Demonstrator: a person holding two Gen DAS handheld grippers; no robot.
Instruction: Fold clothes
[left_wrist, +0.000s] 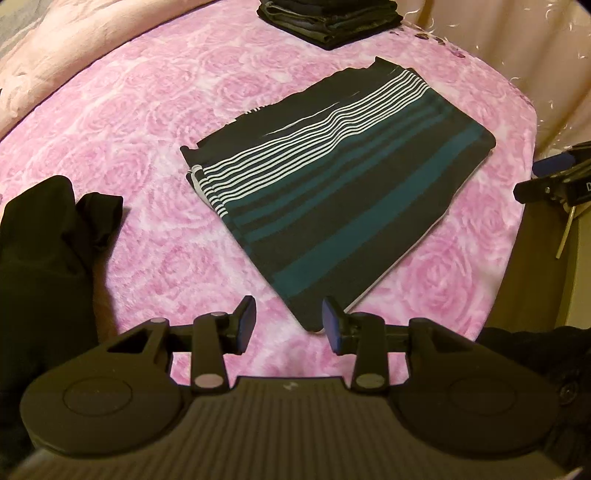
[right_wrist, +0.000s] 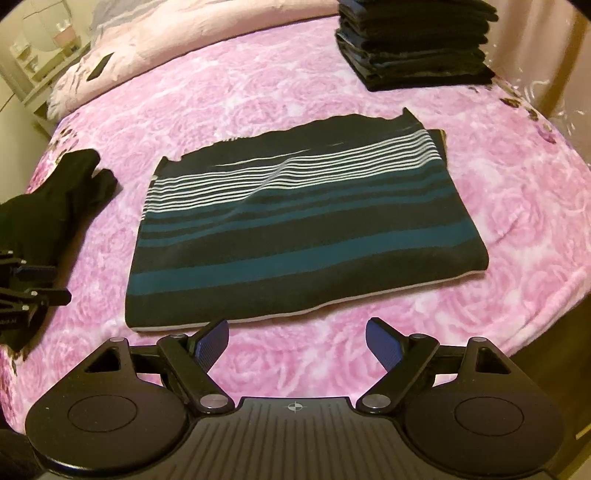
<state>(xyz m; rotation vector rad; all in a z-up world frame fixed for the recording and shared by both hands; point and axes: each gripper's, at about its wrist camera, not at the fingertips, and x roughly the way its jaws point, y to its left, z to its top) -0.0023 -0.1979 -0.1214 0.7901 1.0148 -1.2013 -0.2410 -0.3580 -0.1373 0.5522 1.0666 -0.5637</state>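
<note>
A folded garment (left_wrist: 332, 184) (right_wrist: 291, 221), black with teal bands and thin white stripes, lies flat on the pink rose-patterned blanket (left_wrist: 147, 140) (right_wrist: 258, 92). My left gripper (left_wrist: 289, 323) hovers over its near corner. Its jaws are opening; the corner shows between the blue pads, which do not press on it. My right gripper (right_wrist: 297, 341) stands wide open just short of the garment's front edge, with only blanket between its fingers. Each gripper also shows at the edge of the other's view.
A stack of folded dark clothes (left_wrist: 328, 18) (right_wrist: 417, 44) sits at the far side of the bed. A crumpled black garment (left_wrist: 48, 236) (right_wrist: 55, 195) lies to the left. The bed's edge falls away on the right, and a pale pink duvet (right_wrist: 184, 33) lies behind.
</note>
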